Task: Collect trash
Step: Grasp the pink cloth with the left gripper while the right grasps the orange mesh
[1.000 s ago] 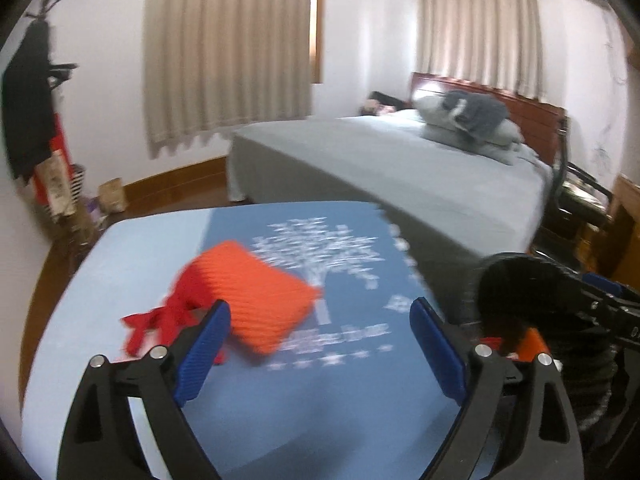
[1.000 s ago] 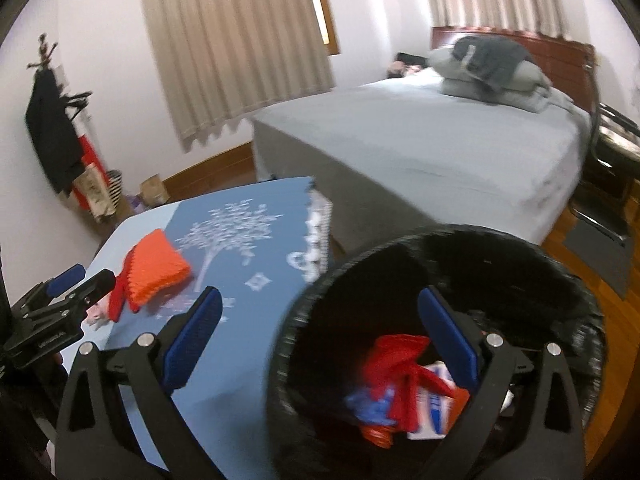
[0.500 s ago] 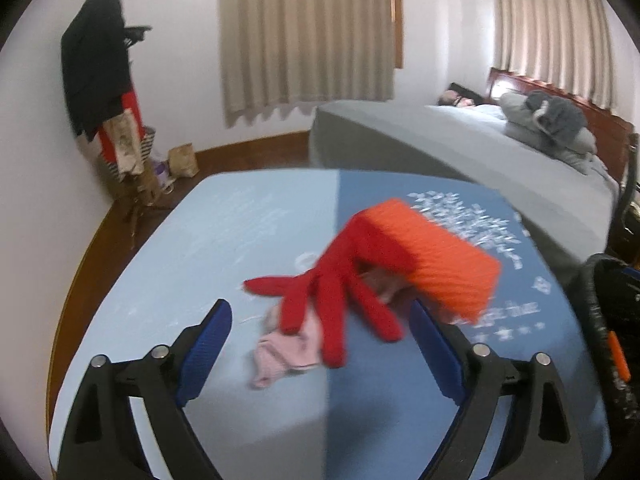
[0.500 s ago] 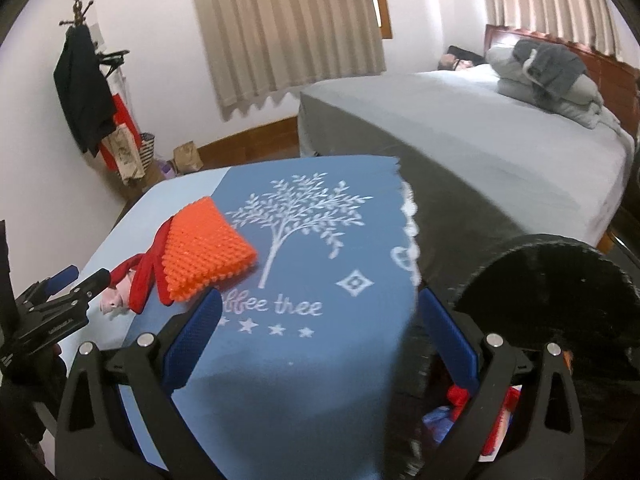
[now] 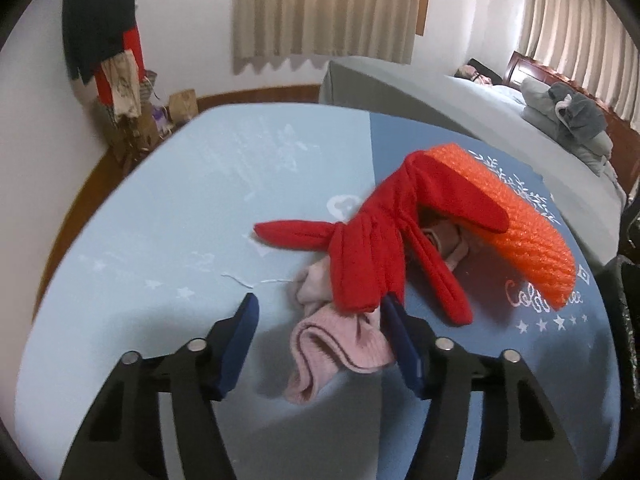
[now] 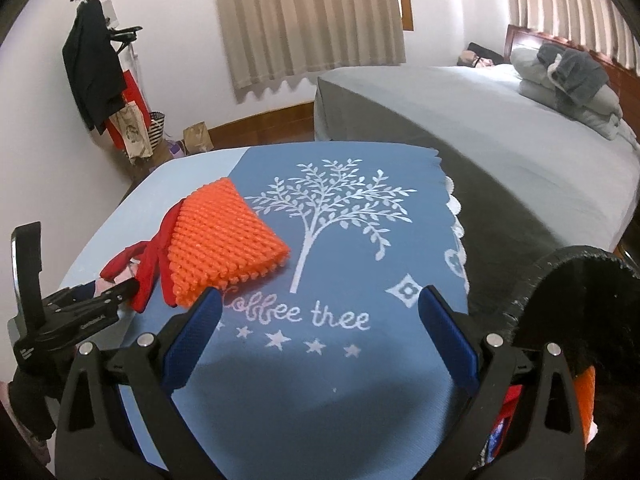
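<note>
**Left fingers closing around the pink sock**

Fingers of the left gripper (image 5: 318,312) have just been closing, and they stand half spread with a pink sock (image 5: 336,344) lying between them on the table. The right blue pad (image 5: 402,340) is touching or almost touching the sock's edge; the left pad (image 5: 240,340) is clearly apart from it, so the sock is not pinched. Just beyond the fingertips, a red glove (image 5: 372,256) lies over the far end of the sock, and its finger ends reach down to the right pad. Farther out, an orange knitted piece (image 5: 516,220) lies over the glove's cuff.

Fingers of the right gripper (image 6: 320,312) are spread wide with nothing between them, above the blue tablecloth (image 6: 280,400) with a white tree print. To their left lie the orange piece and the glove. To their right stands a black trash bin (image 6: 580,280), close to the right finger.
</note>
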